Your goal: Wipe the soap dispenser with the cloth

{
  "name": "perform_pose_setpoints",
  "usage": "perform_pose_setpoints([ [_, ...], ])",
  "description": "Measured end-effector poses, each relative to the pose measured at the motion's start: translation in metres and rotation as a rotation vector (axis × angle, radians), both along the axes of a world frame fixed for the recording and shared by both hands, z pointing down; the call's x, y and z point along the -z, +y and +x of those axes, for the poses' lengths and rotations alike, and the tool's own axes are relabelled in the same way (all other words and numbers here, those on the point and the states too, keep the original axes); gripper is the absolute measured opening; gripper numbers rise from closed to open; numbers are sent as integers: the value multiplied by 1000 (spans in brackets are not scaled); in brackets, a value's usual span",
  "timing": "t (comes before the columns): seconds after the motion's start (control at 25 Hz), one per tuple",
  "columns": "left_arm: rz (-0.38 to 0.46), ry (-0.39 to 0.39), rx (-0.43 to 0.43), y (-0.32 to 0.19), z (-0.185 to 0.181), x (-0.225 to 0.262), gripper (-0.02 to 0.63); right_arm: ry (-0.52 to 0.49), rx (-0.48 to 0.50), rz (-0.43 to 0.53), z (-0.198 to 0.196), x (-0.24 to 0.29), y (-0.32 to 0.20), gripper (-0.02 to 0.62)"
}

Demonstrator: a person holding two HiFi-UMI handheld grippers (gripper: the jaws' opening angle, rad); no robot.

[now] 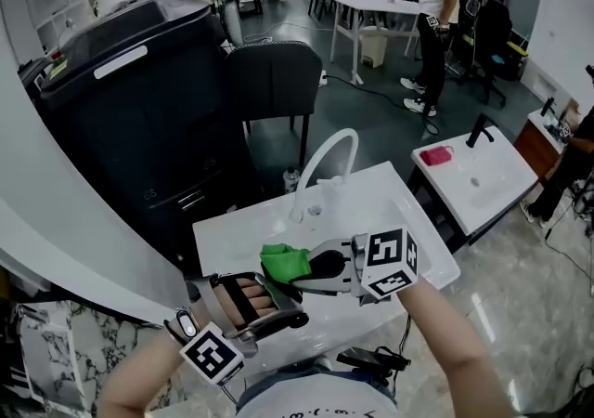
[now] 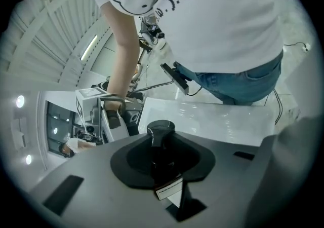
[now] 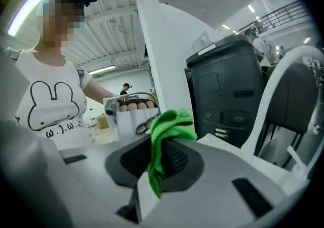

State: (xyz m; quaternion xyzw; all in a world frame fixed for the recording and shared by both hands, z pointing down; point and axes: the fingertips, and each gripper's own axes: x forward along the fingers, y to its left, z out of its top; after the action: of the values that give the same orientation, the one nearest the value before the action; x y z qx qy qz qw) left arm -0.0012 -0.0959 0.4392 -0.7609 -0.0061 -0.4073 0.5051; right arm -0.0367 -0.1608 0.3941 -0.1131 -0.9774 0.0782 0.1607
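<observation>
Green cloth [image 1: 281,261] is clamped in the right gripper [image 1: 314,269], with a bunched end left poking out past the jaws. The dark soap dispenser [image 2: 161,138] is grasped firmly by the left gripper [image 1: 278,312] and held above the white table [image 1: 408,198]. Its long axis appears to run along the jaws, pump head outermost. From the right gripper, the dispenser lies just beyond the cloth, toward the person's left and a little lower. Whether cloth and bottle touch cannot be told. The coming wipe is judged to depend on the cloth being drawn along that axis. A white arched faucet [image 1: 323,161] stands farther back on the table, apart from both grippers, and nothing is seen between them.
</observation>
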Motion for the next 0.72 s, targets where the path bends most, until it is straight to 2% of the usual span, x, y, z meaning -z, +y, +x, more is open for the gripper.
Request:
perform_pose_setpoints([
  [0.16,23,-47,-20,4,-5,-7,97,62,-94,21,-2,-18,-25,48],
  [0.28,-9,-8,-11,8,0,-4,97,93,-167,10,-6,-33,-44,49],
  [0.44,-8,-3,-10,9,-1,-4,97,124,-234,24,-10,-43,-58,49],
  [0.56,-23,1,-9,11,-2,-4,97,123,-215,63,-13,-39,-49,49],
  [0.72,-24,1,-4,10,-3,-3,97,68,-118,71,-18,-18,-19,48],
])
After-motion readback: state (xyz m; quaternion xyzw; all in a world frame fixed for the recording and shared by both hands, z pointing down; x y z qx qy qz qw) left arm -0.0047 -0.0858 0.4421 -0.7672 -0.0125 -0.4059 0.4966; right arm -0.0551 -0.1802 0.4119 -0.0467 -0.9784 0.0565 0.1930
